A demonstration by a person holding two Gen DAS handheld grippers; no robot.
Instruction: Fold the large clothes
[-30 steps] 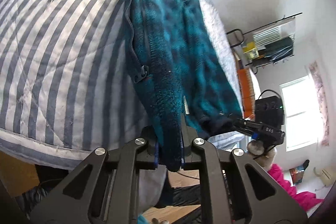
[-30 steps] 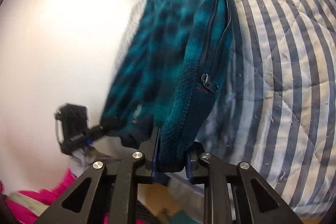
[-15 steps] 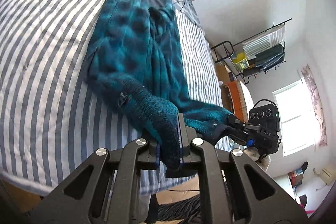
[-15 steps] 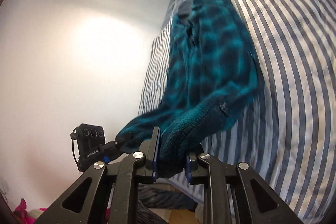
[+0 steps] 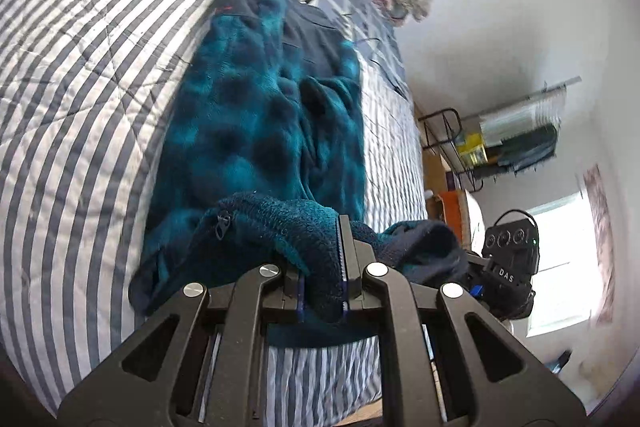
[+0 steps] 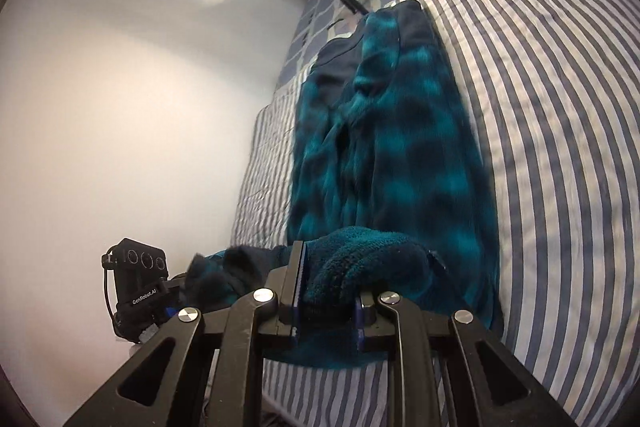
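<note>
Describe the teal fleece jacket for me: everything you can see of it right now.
The fleece jacket is thick, fuzzy pile in a teal and dark navy check, with a plain navy lining showing at its far end and a zip pull near the close hem. It lies lengthwise on the striped quilt, rumpled along the middle. Its near edge is lifted and rolled back, pinched by the left gripper and the right gripper.

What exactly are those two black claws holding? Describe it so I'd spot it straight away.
Look at the bed with the striped quilt. Lying lengthwise down its middle is a fuzzy fleece jacket, its near edge pinched in both the left gripper and the right gripper. It is the only teal-and-dark checked thing there, with a zip, against pale grey-and-white stripes.
</note>
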